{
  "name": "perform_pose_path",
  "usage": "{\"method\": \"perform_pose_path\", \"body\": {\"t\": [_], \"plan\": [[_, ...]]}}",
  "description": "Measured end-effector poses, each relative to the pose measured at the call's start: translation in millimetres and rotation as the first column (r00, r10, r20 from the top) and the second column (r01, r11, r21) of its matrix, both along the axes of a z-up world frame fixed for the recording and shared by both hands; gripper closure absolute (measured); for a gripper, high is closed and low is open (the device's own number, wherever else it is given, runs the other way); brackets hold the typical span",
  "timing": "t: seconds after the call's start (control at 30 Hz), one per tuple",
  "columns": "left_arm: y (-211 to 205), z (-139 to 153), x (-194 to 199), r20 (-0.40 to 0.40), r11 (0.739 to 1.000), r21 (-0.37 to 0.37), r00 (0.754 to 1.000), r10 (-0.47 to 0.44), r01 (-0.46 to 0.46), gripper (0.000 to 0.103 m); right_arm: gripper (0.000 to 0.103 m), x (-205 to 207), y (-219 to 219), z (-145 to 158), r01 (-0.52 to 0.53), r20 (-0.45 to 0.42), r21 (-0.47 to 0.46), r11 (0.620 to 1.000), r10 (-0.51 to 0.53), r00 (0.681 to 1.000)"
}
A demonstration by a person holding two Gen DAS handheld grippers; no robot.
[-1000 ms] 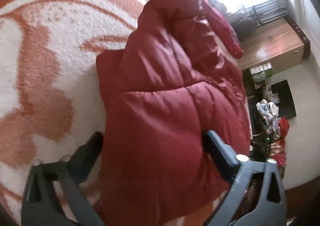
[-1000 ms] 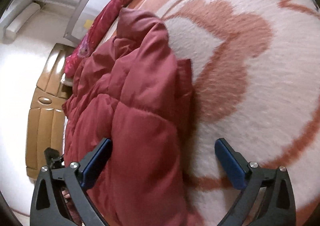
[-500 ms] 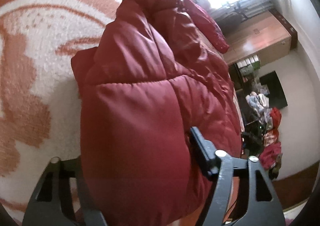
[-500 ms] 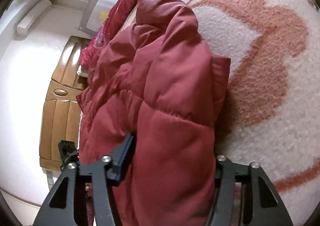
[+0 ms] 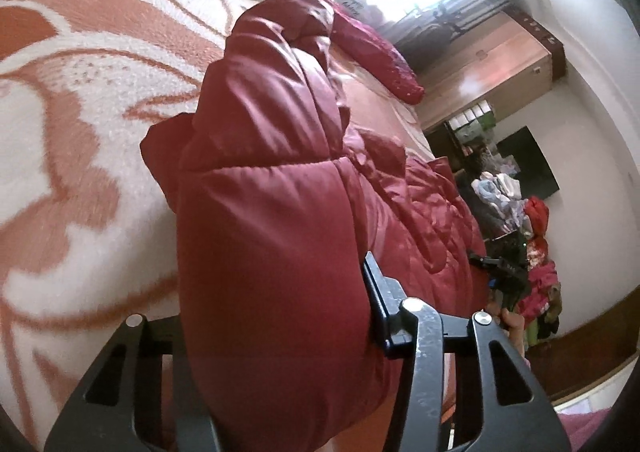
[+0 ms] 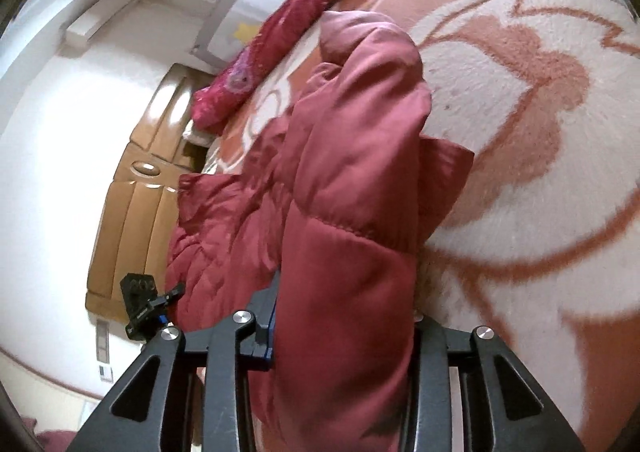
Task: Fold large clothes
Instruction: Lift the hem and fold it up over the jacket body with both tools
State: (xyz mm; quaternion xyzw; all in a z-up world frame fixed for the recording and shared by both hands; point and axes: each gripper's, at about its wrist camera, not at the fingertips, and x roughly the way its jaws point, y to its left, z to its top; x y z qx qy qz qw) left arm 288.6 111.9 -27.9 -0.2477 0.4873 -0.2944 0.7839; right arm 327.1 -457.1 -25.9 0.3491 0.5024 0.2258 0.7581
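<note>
A dark red puffer jacket lies bunched on a bed covered by an orange and white patterned blanket. My left gripper is shut on a thick padded fold of the jacket, which bulges between the jaws and hides the left finger. In the right wrist view the jacket rises in a ridge away from me. My right gripper is shut on another thick fold of it. The other gripper shows small at the jacket's far edge.
A long dark pink bolster lies along the far edge of the bed. A wooden cabinet and a pile of clothes stand beyond the bed. A wooden headboard shows at the left in the right wrist view.
Both grippers went from open around the jacket's edge to shut on thick folds of it. The jacket has been drawn up and bunched toward both cameras.
</note>
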Motion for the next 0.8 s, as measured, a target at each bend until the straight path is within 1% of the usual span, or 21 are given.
{"method": "perform_pose_path", "body": {"t": [0.03, 0.17, 0.27, 0.37, 0.47, 0.63, 0.8], "plan": [[2, 3, -9, 0.006, 1.0, 0.0, 1.0, -0.002, 0.002, 0.055, 0.068, -7, 2, 3, -0.003, 0.003, 0.0, 1.0, 0.003, 1.0], [15, 14, -51, 0.02, 1.0, -0.001, 1.0, -0.016, 0.016, 0.055, 0.068, -60, 9, 9, -0.01, 0.0, 0.014, 1.0, 0.01, 1.0], [23, 14, -82, 0.016, 1.0, 0.004, 1.0, -0.018, 0.018, 0.055, 0.068, -97, 9, 7, -0.002, -0.008, 0.027, 1.0, 0.002, 1.0], [30, 13, -101, 0.019, 1.0, 0.009, 1.0, -0.015, 0.015, 0.055, 0.068, -122, 12, 5, 0.002, -0.007, 0.033, 0.999, -0.002, 1.0], [34, 10, -113, 0.021, 1.0, 0.01, 1.0, -0.005, 0.005, 0.055, 0.067, -129, 18, 3, 0.005, -0.009, 0.035, 0.999, -0.005, 1.0], [38, -2, -123, -0.007, 1.0, 0.015, 1.0, 0.007, -0.007, 0.055, 0.066, -139, 16, -6, 0.016, -0.02, 0.041, 0.999, -0.015, 1.0], [40, -20, -125, -0.029, 0.998, 0.056, 0.999, 0.023, -0.022, 0.054, 0.062, -144, 9, -22, 0.036, -0.04, 0.023, 0.999, -0.035, 0.999]]}}
